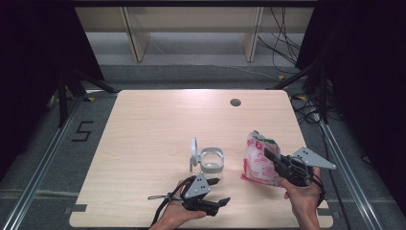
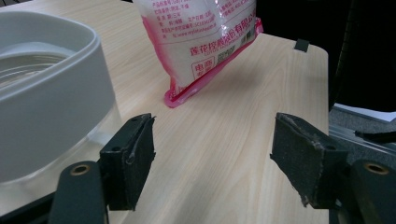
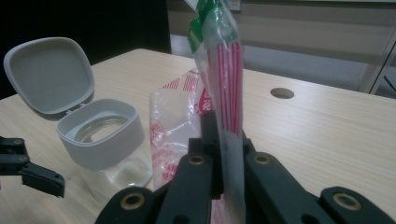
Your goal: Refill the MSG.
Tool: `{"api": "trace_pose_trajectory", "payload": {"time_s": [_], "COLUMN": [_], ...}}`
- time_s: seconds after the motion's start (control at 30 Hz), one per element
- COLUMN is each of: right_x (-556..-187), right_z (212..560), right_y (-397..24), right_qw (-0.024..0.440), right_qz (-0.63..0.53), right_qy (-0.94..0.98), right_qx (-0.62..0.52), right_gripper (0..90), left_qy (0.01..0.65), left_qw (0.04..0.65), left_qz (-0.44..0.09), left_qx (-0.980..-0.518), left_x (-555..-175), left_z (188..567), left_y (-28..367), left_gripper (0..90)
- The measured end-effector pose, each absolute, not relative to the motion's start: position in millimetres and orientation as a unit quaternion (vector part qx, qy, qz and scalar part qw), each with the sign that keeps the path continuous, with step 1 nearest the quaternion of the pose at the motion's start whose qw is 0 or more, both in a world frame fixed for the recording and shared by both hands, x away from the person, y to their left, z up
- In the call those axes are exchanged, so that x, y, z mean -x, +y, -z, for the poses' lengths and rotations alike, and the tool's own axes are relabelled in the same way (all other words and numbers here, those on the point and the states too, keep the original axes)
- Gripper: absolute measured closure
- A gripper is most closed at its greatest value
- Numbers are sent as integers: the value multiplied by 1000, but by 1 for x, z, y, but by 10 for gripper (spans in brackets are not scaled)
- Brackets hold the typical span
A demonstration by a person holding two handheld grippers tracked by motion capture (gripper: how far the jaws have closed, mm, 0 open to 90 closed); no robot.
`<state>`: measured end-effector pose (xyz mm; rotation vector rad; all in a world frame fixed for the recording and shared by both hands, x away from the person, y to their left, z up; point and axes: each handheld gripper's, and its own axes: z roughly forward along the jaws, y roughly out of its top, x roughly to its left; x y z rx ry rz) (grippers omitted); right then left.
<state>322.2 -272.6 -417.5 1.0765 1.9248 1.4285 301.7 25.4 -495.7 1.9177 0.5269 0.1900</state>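
Observation:
A pink-and-white bag of white grains point(image 1: 258, 162) stands tilted on the table's right front. My right gripper point(image 1: 271, 156) is shut on its side edge. In the right gripper view the jaws pinch the bag's sealed red-striped edge point(image 3: 227, 84). A clear jar with a grey collar point(image 1: 212, 160) stands left of the bag, its hinged grey lid point(image 1: 193, 153) swung open and upright. My left gripper point(image 1: 219, 191) lies low in front of the jar, open and holding nothing. In the left gripper view the jar point(image 2: 46, 93) is just left of the jaws and the bag point(image 2: 205, 37) is ahead.
A round cable hole point(image 1: 235, 102) sits in the tabletop at the far right. The table's right edge point(image 1: 306, 143) runs close behind the bag. Black tripod legs point(image 1: 67, 91) and floor cables point(image 1: 282, 43) flank the table.

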Motion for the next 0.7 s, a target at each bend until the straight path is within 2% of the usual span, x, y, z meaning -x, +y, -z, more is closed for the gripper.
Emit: {"api": "trace_pose_trajectory", "payload": {"time_s": [0.27,0.4,0.43,0.53,0.57,0.7], "right_x": [-324,-321,-322,-319,-319,-317], "right_z": [414,412,413,411,411,409], "right_y": [-265,-262,-264,-261,-260,-259], "right_qw": [264,252,269,253,262,252], "right_qz": [-535,-534,-532,-534,-533,-540], "right_qy": [711,710,714,714,713,717], "right_qx": [-373,-384,-367,-376,-373,-363], "right_gripper": [900,900,900,900,900,900], "left_qy": [219,222,223,227,228,231], "left_qw": [540,539,536,539,540,538], "left_qz": [-64,-74,-74,-71,-73,-94], "left_qx": [-810,-809,-811,-808,-807,-805], "left_x": [-307,-306,-307,-308,-308,-308], "left_z": [494,497,497,497,497,498], "left_y": [10,-1,-2,-7,-8,-10], "left_gripper": [290,291,291,291,291,291]}}
